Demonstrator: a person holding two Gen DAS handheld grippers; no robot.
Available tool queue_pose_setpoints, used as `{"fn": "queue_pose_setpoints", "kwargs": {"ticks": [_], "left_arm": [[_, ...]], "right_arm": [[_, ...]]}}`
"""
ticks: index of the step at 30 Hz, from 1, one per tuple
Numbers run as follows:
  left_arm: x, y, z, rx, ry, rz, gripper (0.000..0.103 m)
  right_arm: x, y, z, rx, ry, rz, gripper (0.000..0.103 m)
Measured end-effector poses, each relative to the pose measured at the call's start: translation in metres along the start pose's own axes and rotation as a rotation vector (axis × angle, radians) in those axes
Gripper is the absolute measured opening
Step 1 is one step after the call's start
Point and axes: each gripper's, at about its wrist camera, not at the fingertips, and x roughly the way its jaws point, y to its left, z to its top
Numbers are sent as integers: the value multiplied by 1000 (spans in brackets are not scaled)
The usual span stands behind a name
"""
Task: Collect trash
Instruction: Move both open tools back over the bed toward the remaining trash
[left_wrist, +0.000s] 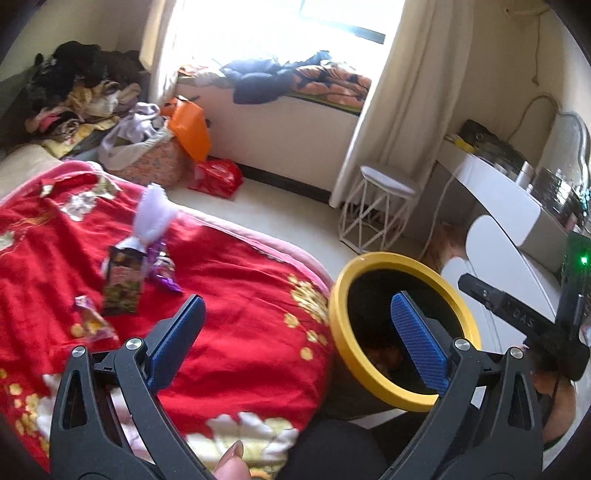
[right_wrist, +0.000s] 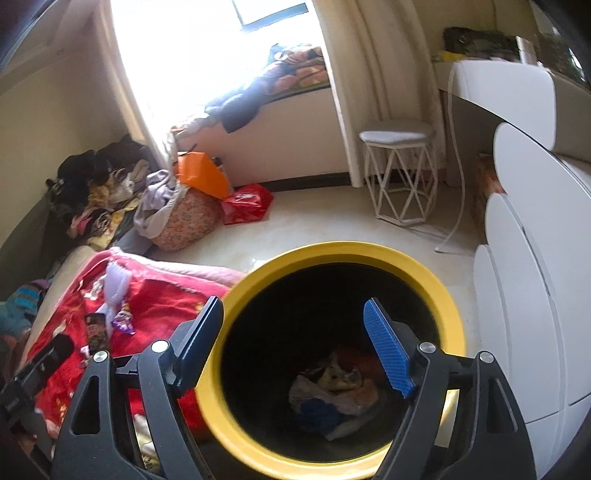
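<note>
1. Left wrist view: our left gripper (left_wrist: 295, 325) has its jaws spread wide w/ nothing between the blue pads, so it's released & empty. It hangs over the edge of the red blanket (left_wrist: 229, 280), w/ the right-side pad in front of the mouth of the yellow-rimmed bin (left_wrist: 341, 332).
2. Same view, what's left: a dark snack packet (left_wrist: 123, 280), a purple wrapper (left_wrist: 164, 273), a white tissue-like wad (left_wrist: 153, 216) and a small pinkish wrapper (left_wrist: 92, 323) all lie on the blanket, apart from the bin. A thumb (left_wrist: 231, 463) shows at the bottom edge.
3. Right wrist view: our right gripper (right_wrist: 295, 347) is also let go, jaws apart, nothing clamped. It sits directly above the bin's opening, pointing down into it.
4. Same view, what's done: crumpled wrappers & paper (right_wrist: 332, 391) lie at the bin's bottom, so some trash is already in. The packet, purple wrapper & white wad are visible on the blanket to the bin's left.
5. Our read: partway thru, approx. Bin holds a few bits; at least four pieces on the blanket are not yet collected. Both grippers are free for the next pick. The far clothes pile looks like laundry, not trash, but we can't be sure.
</note>
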Motion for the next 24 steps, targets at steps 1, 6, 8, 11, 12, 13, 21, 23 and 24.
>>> {"fn": "queue_pose_setpoints", "kwargs": {"ticks": [1,6,8,11,12,13,21,23,24], "left_arm": [[-3,4,1,-5,-7,8,92],[-13,19,3,-24,-28,35,92],[-16,26,4,-35,-35,48,92],[-21,36,4,-55,-46,65,92],[-23,40,4,-60,-50,72,92],[-24,42,5,-64,-53,77,92],[-38,73,7,-107,-79,128,92],[-41,81,6,-117,-82,144,92],[-43,86,6,-124,-83,153,92]], "right_arm": [[-1,5,0,-10,-1,8,76],[-4,32,-3,-61,-5,53,76],[-5,43,-5,-85,-6,74,77],[-6,57,-9,-120,-1,98,78],[-6,61,-10,-126,2,105,78],[-5,66,-11,-137,6,114,78],[-1,100,-13,-199,20,167,79],[1,108,-13,-211,22,178,79],[3,112,-13,-218,23,185,79]]}}
